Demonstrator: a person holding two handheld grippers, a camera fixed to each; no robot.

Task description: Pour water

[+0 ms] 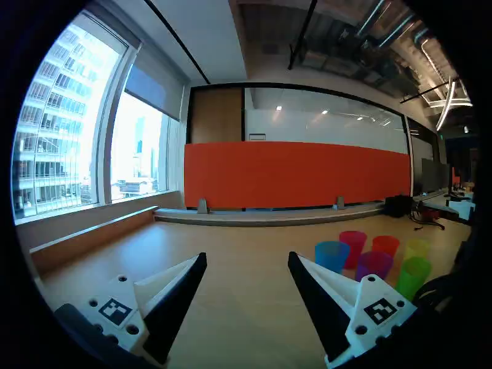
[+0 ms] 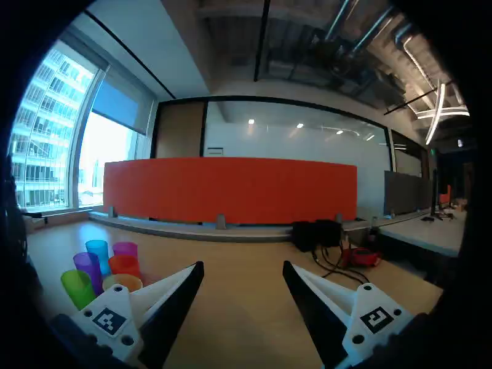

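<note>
Left tongs (image 1: 247, 258), right tongs (image 2: 243, 266): agape, empty.

On table (image 1: 246, 246), cups (image 1: 374, 264) cluster right of centre in the left gripper view. Partition (image 1: 295, 175) stands along far edge behind; window (image 1: 61, 135) left; bag (image 2: 317, 234) farther back, right of cups.

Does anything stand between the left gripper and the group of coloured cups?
Nothing visible does. The open left gripper points over the bare wooden surface; the cups stand ahead, off to its right, with the blue cup nearest. Only bare surface lies between.
</note>
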